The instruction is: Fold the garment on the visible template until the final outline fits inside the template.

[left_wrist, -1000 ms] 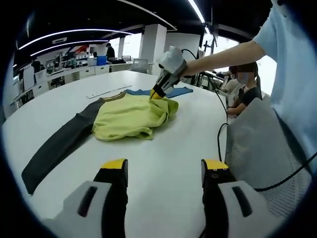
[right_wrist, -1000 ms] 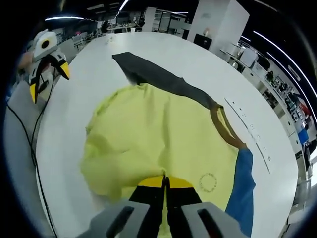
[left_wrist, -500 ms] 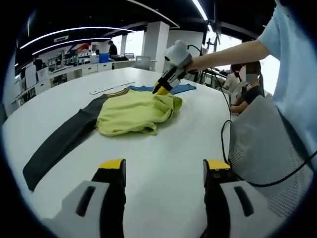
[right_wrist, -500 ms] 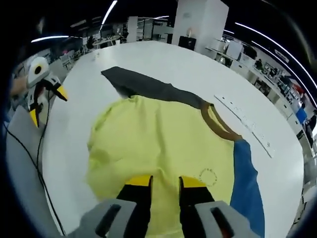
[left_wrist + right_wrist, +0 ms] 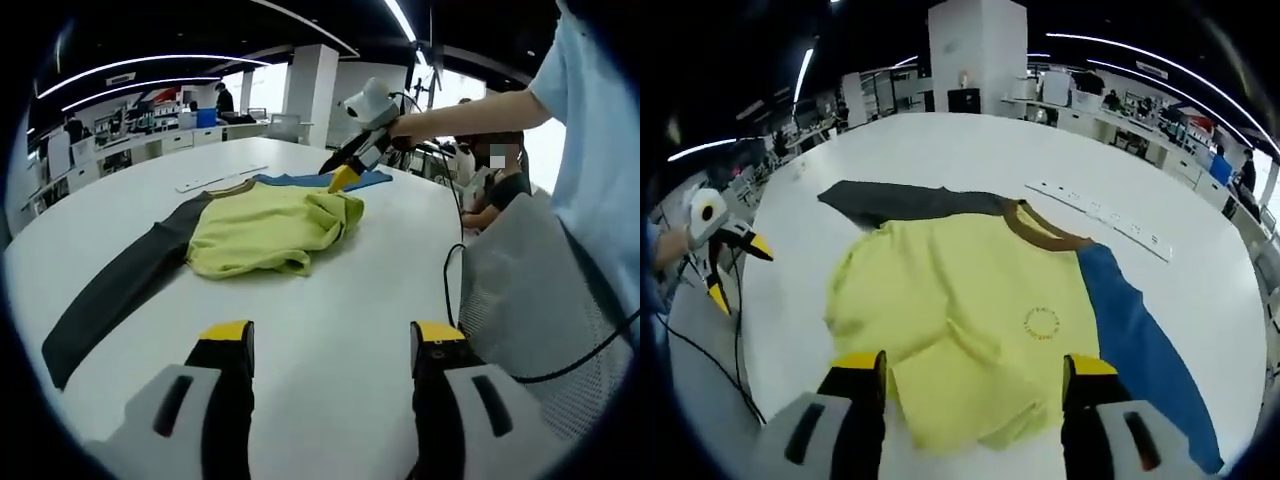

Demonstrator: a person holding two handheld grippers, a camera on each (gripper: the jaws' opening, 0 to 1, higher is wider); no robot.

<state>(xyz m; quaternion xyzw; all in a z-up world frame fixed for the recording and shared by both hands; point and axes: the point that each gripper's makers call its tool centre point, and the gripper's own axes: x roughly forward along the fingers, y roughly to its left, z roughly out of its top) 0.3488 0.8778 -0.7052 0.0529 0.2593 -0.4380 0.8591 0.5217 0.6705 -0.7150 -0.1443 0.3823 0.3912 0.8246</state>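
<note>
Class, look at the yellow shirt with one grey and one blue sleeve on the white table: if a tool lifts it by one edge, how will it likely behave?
The shirt already lies in soft folds, so it would probably droop and drape, not hold shape. Its long grey sleeve would likely trail behind. On the smooth table it may slide.

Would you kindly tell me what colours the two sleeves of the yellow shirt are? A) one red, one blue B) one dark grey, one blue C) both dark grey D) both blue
B: on the yellow shirt, the dark grey sleeve extends to one side and the blue sleeve to the other.
</note>
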